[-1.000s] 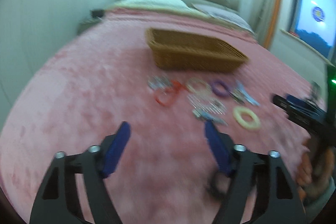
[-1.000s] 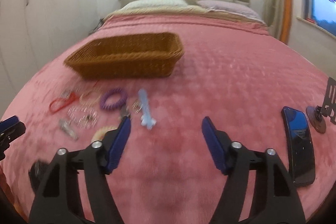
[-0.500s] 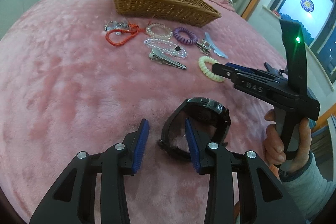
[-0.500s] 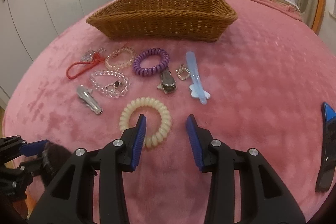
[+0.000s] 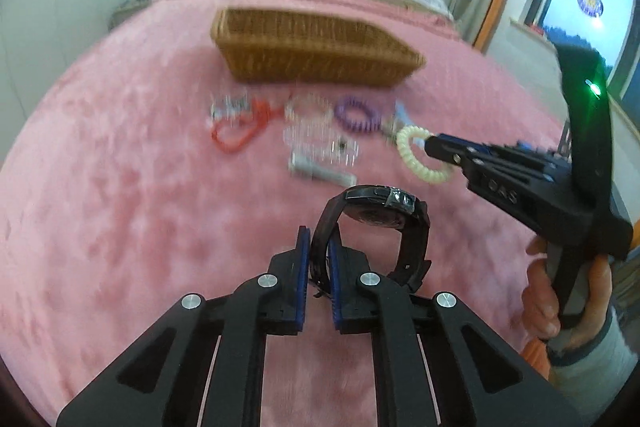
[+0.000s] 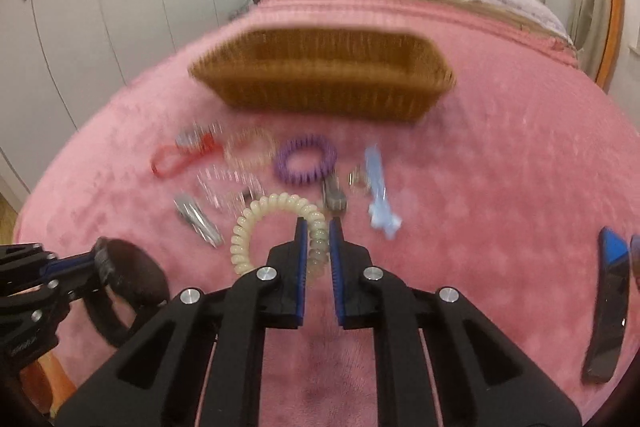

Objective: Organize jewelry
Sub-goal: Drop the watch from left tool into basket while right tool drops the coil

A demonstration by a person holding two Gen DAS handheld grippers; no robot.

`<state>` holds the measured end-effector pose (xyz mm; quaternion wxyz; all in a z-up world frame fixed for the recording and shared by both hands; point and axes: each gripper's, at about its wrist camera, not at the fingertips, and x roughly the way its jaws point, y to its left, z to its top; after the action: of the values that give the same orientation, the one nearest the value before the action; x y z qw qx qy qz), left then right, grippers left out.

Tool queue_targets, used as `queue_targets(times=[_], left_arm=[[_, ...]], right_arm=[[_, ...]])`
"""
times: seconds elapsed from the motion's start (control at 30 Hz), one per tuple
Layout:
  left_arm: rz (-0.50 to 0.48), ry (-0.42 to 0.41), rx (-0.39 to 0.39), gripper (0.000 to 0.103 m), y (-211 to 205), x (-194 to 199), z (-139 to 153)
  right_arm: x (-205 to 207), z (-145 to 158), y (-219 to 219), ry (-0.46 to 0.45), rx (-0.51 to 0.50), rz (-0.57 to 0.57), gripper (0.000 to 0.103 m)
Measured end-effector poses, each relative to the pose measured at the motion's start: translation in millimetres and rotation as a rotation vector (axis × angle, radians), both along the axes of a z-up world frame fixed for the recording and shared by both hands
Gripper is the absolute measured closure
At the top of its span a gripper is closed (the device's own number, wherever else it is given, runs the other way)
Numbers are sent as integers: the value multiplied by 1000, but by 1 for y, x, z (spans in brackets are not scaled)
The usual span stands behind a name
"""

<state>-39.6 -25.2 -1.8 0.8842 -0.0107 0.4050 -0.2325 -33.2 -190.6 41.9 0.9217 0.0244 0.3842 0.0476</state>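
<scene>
A black wristwatch (image 5: 376,223) is seen clamped by its strap in the left hand-held gripper (image 5: 319,269), while a cream spiral hair tie (image 6: 276,231) is pinched on its near side by the right hand-held gripper (image 6: 319,253), above a bed covered in a pink blanket (image 6: 500,155). Both pairs of blue pads are drawn nearly together on what they hold. Both items appear to be lifted off the blanket, though motion blur leaves that uncertain.

The watch is judged the heavier and stiffer item: its case hangs out beyond the jaws, so it may be expected to swing or slip on the smooth strap. A hold on the strap close to the case would be steadier. The hair tie is judged light, soft and springy; a grip across one side of the coil, as shown, should serve, since the ribs give the pads something to bite on.

A wicker basket (image 6: 324,79), the likely destination, is set farther up the bed. Between it and the grippers, a purple spiral tie (image 6: 306,165), a red cord loop (image 6: 176,159), beaded bracelets (image 6: 250,151), a metal clip (image 6: 198,217) and a pale blue clip (image 6: 378,195) are left lying on the blanket. The beaded pieces are judged fragile and best taken by the strand. A dark phone (image 6: 606,311) is seen well apart, at the right.
</scene>
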Motion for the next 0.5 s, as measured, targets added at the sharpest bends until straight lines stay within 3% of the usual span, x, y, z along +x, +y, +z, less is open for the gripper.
queue_targets(times=[0.13,0.3,0.4,0.5], left_arm=[[31,-74,-68,96,2,28,36],[71,-172,-121,96,-6,96,86],[103,-205,-96,96,-21,143,99],[142,-169,-79,96,-34,203,88]], right_arm=[[13,43,-9,-102,18,-14,94],[67,88,-20,-198,19,-36,94],[112,93,-27,-194,18,-50,94],[162,79,-33,-131,32,-48,94]])
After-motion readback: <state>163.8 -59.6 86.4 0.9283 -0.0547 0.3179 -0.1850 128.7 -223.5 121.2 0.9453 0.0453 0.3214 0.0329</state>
